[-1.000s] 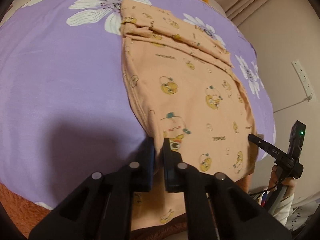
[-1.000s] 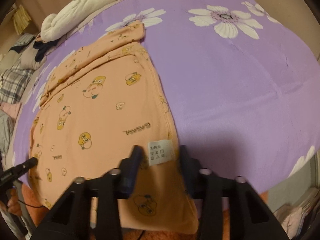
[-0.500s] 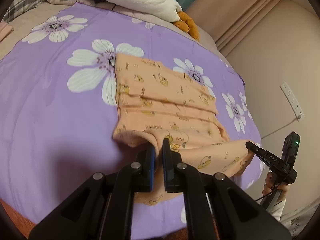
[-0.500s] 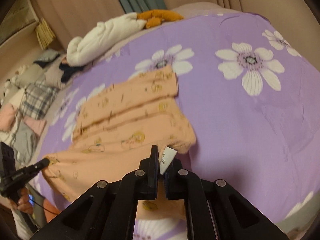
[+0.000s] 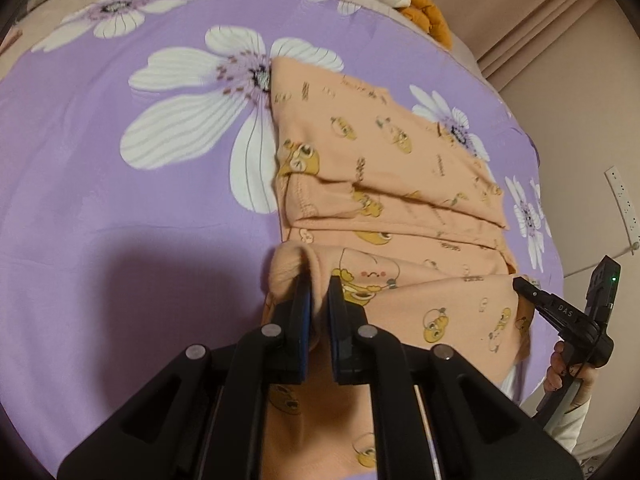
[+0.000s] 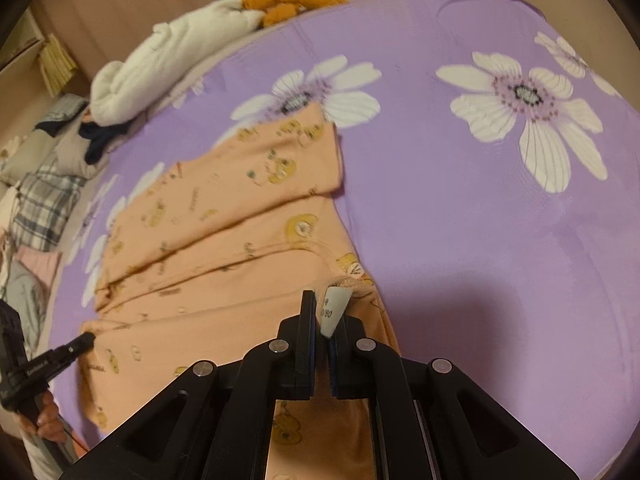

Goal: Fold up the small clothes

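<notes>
Carrying the near hem forward, I keep my left hand-held gripper (image 5: 318, 292) pinching the peach garment (image 5: 384, 168) at one corner, though its jaws are easing apart, while my right hand-held gripper (image 6: 322, 316) stays clenched on the other corner beside the white label (image 6: 334, 308). Both corners should travel level and land square on the already folded far part, lying on the purple bedspread (image 5: 120, 220).
</notes>
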Motion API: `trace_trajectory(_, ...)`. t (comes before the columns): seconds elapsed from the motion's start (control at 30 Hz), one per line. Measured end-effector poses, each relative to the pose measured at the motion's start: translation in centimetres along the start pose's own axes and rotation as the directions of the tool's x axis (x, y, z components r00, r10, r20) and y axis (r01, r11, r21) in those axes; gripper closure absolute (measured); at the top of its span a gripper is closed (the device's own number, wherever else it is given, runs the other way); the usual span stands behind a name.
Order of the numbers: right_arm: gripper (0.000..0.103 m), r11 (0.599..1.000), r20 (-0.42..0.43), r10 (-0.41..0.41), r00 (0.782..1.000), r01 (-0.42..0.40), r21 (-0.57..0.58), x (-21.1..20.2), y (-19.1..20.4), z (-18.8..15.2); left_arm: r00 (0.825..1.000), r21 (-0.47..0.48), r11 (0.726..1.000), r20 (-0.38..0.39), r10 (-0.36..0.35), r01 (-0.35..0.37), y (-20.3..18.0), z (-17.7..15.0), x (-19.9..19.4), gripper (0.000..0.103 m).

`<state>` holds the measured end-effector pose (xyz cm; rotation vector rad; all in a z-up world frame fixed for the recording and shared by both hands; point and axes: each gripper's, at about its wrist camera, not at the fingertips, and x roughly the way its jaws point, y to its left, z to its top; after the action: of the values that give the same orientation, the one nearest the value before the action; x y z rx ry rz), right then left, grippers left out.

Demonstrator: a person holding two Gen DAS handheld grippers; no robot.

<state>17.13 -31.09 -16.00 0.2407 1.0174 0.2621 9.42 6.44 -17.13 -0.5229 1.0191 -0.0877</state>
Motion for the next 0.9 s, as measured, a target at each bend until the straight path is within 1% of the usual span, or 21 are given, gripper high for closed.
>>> trace_trajectory(0.17, 0.097, 1.0, -0.009, -0.007, 1.0, 0.007, -0.007, 0.4, -0.1, -0.4, 1.0, 0.01, 1.0, 0.0, 0.003, -0.003, -0.1, 0.0, -0.2, 0.092)
trace_trajectory(0.23, 0.097, 1.0, -0.009, -0.01, 1.0, 0.01, -0.01, 0.1, -0.1, -0.3, 1.0, 0.005, 1.0, -0.004, -0.013, 0.013, -0.2, -0.1, -0.6, 0.092)
trace_trajectory(0.33, 0.097, 1.0, -0.003, -0.024, 1.0, 0.024, -0.018, -0.6, -0.1, -0.2, 0.999, 0.0, 0.999, -0.008, -0.04, 0.04, -0.3, -0.2, -1.6, 0.078)
trace_trajectory(0.37, 0.096, 0.999, 0.001, -0.026, 1.0, 0.026, -0.02, -1.0, -0.2, -0.2, 0.999, 0.005, 0.999, -0.002, -0.037, 0.037, -0.4, -0.4, -2.2, 0.068)
trace_trajectory(0.4, 0.094, 0.999, 0.004, -0.031, 1.0, 0.031, -0.023, -1.4, -0.2, -0.3, 1.0, 0.011, 1.0, 0.005, -0.029, 0.029, -0.5, -0.6, -2.7, 0.058)
trace_trajectory(0.43, 0.087, 0.999, 0.007, -0.039, 0.999, 0.039, -0.027, -1.6, -0.2, -0.4, 1.0, 0.019, 1.0, 0.014, -0.022, 0.022, -0.5, -1.0, -3.4, 0.055)
trace_trajectory(0.47, 0.079, 0.998, 0.011, -0.051, 0.999, 0.052, -0.031, -1.9, -0.2, -0.5, 1.0, 0.022, 1.0, 0.018, -0.022, 0.022, -0.5, -1.2, -3.7, 0.052)
trace_trajectory(0.5, 0.074, 0.997, 0.02, -0.066, 0.998, 0.067, -0.037, -2.5, -0.3, -0.8, 0.999, 0.026, 0.999, 0.018, -0.026, 0.026, -0.5, -1.5, -4.1, 0.05)
trace_trajectory(0.53, 0.067, 0.997, 0.025, -0.072, 0.997, 0.073, -0.039, -2.8, -0.3, -0.9, 0.999, 0.027, 0.999, 0.014, -0.033, 0.033, -0.4, -1.8, -4.4, 0.049)
trace_trajectory(0.57, 0.062, 0.997, 0.03, -0.073, 0.997, 0.074, -0.038, -3.4, -0.5, -1.3, 0.999, 0.027, 0.999, 0.009, -0.04, 0.039, -0.3, -2.3, -4.7, 0.046)
trace_trajectory(0.6, 0.062, 0.997, 0.03, -0.071, 0.997, 0.072, -0.037, -3.6, -0.6, -1.4, 0.999, 0.028, 0.999, 0.005, -0.042, 0.042, -0.3, -2.6, -5.0, 0.044)
trace_trajectory(0.73, 0.061, 0.998, 0.006, -0.053, 0.999, 0.053, -0.015, -4.3, -1.3, -2.7, 0.999, 0.033, 0.999, -0.014, -0.041, 0.042, 0.0, -4.3, -5.4, 0.041)
trace_trajectory(0.9, 0.061, 0.998, -0.048, -0.052, 0.998, 0.05, -0.025, -3.9, -1.6, -4.7, 0.997, -0.008, 0.998, -0.06, -0.057, 0.056, 0.8, -6.0, -4.9, 0.041)
